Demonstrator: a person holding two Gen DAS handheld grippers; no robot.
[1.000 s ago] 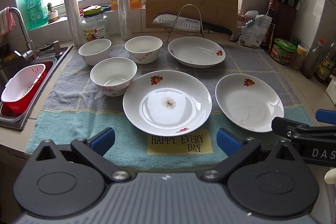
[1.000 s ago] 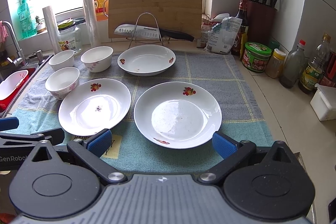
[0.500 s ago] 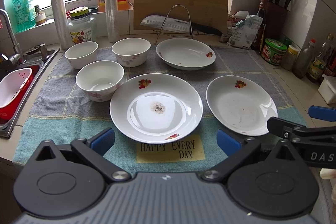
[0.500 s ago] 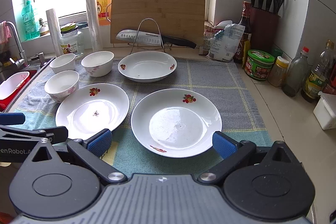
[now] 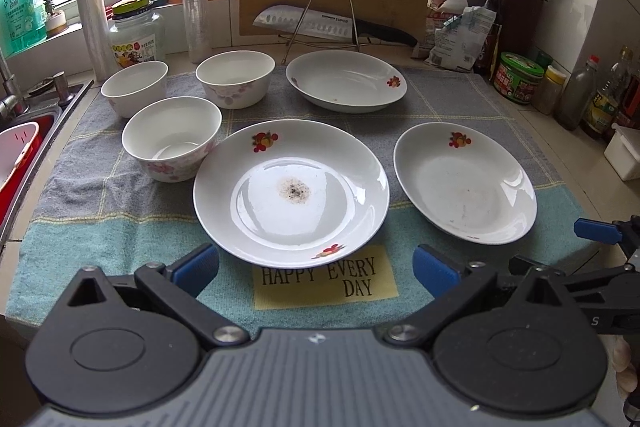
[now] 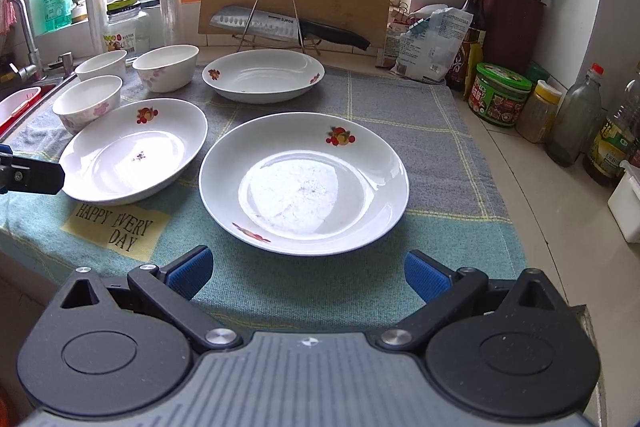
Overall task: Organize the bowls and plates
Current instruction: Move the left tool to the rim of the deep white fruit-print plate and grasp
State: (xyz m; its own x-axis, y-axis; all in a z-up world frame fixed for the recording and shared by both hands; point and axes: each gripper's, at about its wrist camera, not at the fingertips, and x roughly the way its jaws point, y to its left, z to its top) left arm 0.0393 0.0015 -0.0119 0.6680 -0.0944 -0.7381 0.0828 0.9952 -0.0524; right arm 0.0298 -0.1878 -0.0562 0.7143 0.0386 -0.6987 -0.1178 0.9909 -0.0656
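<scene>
Towel-covered counter (image 6: 440, 115), plate (image 6: 304, 183) seemingly just beyond spread right claw (image 6: 306, 273).

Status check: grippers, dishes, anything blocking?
Left gripper open, empty. Right gripper open, empty. Three plates, three bowls separate on towel, unstacked. Nothing blocking.

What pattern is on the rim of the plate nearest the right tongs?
White plate with red-orange fruit motifs at the rim, clearest in the right wrist view.
</scene>
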